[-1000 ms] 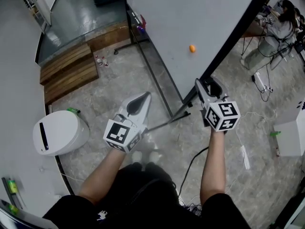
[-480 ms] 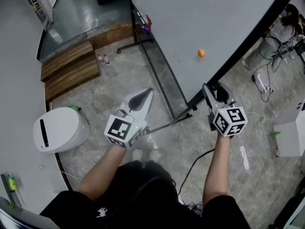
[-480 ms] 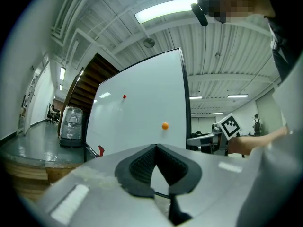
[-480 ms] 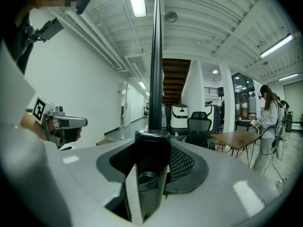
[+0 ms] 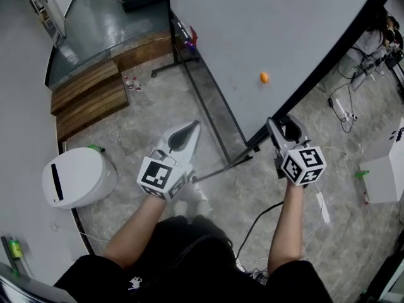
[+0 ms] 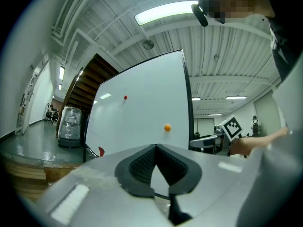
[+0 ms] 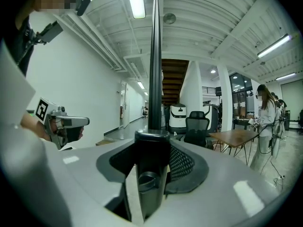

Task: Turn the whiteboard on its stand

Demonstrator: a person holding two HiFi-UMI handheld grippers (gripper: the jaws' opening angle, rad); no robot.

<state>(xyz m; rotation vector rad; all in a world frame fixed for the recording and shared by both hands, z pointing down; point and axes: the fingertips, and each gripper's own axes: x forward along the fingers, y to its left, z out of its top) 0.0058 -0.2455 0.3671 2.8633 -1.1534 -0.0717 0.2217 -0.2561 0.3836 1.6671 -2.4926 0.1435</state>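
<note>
The big whiteboard (image 5: 265,24) on its rolling stand (image 5: 201,100) fills the upper right of the head view, with an orange magnet (image 5: 264,77) on its face. My right gripper (image 5: 281,127) is shut on the board's black edge frame (image 7: 155,79), which runs straight up between the jaws in the right gripper view. My left gripper (image 5: 184,134) hangs in front of the board's face, shut, with nothing in it. From the left gripper view the whiteboard (image 6: 142,112) shows its white face and a red magnet (image 6: 125,97).
A white rounded machine (image 5: 77,177) stands on the floor at left, beyond it wooden steps (image 5: 88,96) and small bottles (image 5: 130,81). A stand leg (image 5: 222,163) lies between my grippers. A person (image 7: 265,126) stands by a table (image 7: 234,136) at right; a cable (image 5: 254,216) runs by my feet.
My right gripper has shifted slightly to the right and toward me with the board's edge in it, and the orange magnet has moved with it. The left gripper has stayed put.
</note>
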